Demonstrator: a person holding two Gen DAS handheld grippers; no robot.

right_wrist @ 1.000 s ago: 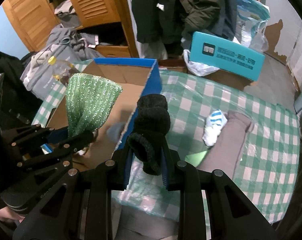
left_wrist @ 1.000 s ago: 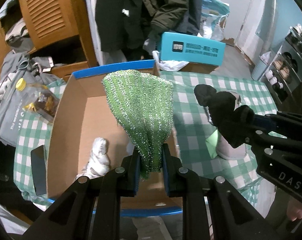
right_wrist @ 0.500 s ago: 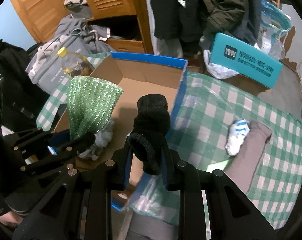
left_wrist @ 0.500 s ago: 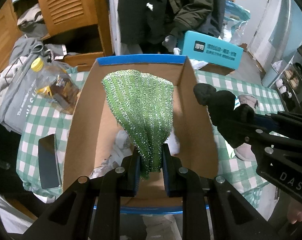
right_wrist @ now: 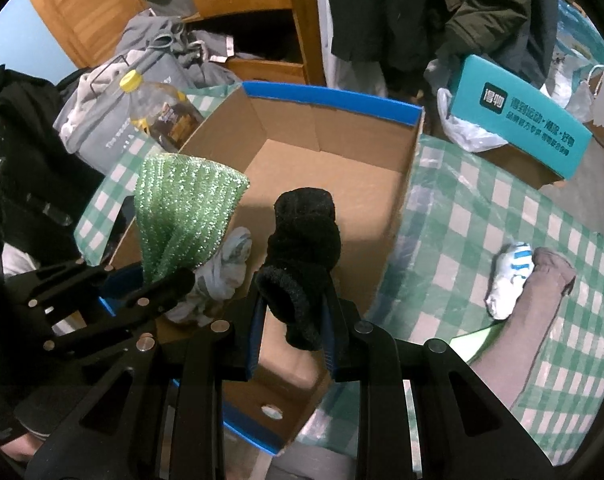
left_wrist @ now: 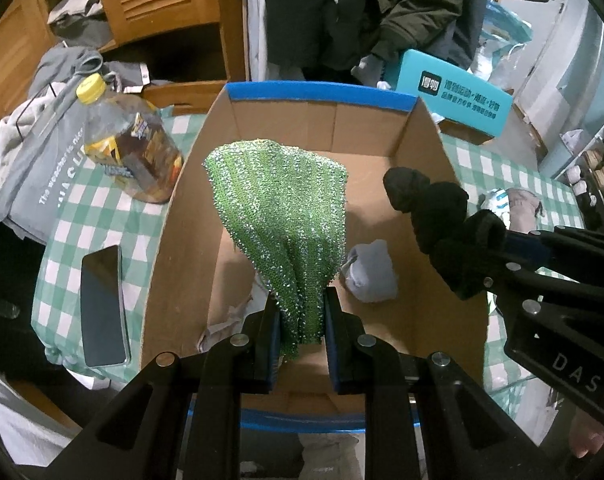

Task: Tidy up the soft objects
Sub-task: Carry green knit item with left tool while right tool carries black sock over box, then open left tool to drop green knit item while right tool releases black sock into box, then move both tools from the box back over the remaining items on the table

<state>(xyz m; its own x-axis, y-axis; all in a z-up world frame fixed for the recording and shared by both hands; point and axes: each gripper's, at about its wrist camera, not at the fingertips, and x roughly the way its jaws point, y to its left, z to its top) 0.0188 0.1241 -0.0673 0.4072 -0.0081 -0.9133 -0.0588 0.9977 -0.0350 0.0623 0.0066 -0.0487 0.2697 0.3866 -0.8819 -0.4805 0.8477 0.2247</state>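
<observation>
left claw (left_wrist: 301,312) – clamped on green cloth (left_wrist: 280,216), hanging above the cardboard box (left_wrist: 426,184) | right claw (right_wrist: 290,320) – clamped on black sock (right_wrist: 302,256), over the box's near right corner | in box: grey sock (left_wrist: 370,270) on floor | on bench (right_wrist: 462,224): white-blue sock (right_wrist: 508,280), bottle (left_wrist: 132,148), phone (left_wrist: 102,304)

A black sock (right_wrist: 302,256) is clamped in the right tool (right_wrist: 290,336) above the cardboard box (right_wrist: 334,152), beside a green cloth (right_wrist: 182,216) pinched by the left tool (right_wrist: 158,284).
</observation>
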